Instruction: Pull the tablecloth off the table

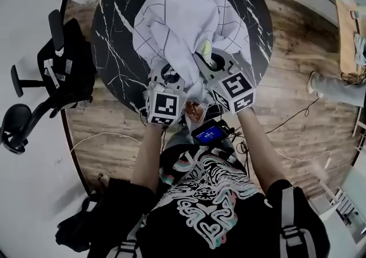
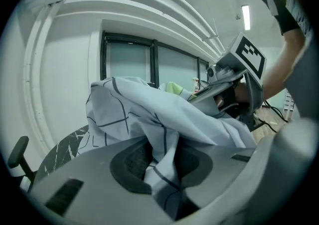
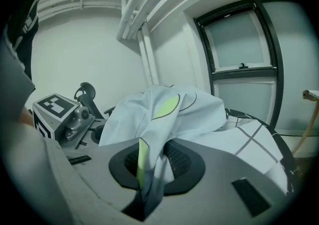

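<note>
With my left gripper [image 2: 163, 163] and right gripper [image 3: 148, 163] each clamped on a fold of the white tablecloth [image 1: 182, 25], which lies bunched from the middle of the black marble table [image 1: 113, 42] to its near edge, I'd pull both back evenly, grips firm, so neither fold slips.

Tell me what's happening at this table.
A person stands at a round black marble-patterned table with a gripper in each hand. The left gripper and the right gripper are side by side, each shut on a fold of the pale tablecloth. The cloth is bunched into a crumpled heap, drawn up toward the person's side, with most of it lying on the tabletop, so it is not off the table yet.
</note>
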The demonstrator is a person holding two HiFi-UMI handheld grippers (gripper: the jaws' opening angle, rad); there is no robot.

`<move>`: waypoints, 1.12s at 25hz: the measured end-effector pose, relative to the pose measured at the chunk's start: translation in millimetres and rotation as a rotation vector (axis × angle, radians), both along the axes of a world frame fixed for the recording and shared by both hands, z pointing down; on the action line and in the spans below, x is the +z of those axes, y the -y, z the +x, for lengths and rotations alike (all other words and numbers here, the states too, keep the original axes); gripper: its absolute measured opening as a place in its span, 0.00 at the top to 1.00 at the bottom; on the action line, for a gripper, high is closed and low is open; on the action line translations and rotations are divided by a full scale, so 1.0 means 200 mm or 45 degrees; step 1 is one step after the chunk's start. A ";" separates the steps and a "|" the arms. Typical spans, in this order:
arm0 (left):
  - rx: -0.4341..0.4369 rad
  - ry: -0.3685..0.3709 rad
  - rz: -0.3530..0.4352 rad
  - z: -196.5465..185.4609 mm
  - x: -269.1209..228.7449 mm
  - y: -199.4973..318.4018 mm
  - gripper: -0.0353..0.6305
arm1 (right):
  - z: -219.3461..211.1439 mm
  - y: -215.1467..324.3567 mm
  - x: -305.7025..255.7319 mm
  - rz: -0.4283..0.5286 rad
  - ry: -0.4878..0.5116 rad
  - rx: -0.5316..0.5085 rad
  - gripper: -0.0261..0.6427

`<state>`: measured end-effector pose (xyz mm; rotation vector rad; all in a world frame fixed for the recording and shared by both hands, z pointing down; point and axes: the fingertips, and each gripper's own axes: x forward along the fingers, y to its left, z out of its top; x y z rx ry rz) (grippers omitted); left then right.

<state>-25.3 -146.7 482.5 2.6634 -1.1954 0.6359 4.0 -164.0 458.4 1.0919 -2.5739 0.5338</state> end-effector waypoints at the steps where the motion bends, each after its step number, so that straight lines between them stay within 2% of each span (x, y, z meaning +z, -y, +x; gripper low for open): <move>1: 0.003 -0.002 0.016 0.00 -0.03 0.00 0.79 | 0.00 0.00 -0.02 0.014 0.002 0.005 0.89; 28: -0.021 -0.082 0.299 0.02 -0.64 -0.18 0.80 | 0.03 -0.21 -0.65 0.321 0.051 0.051 0.90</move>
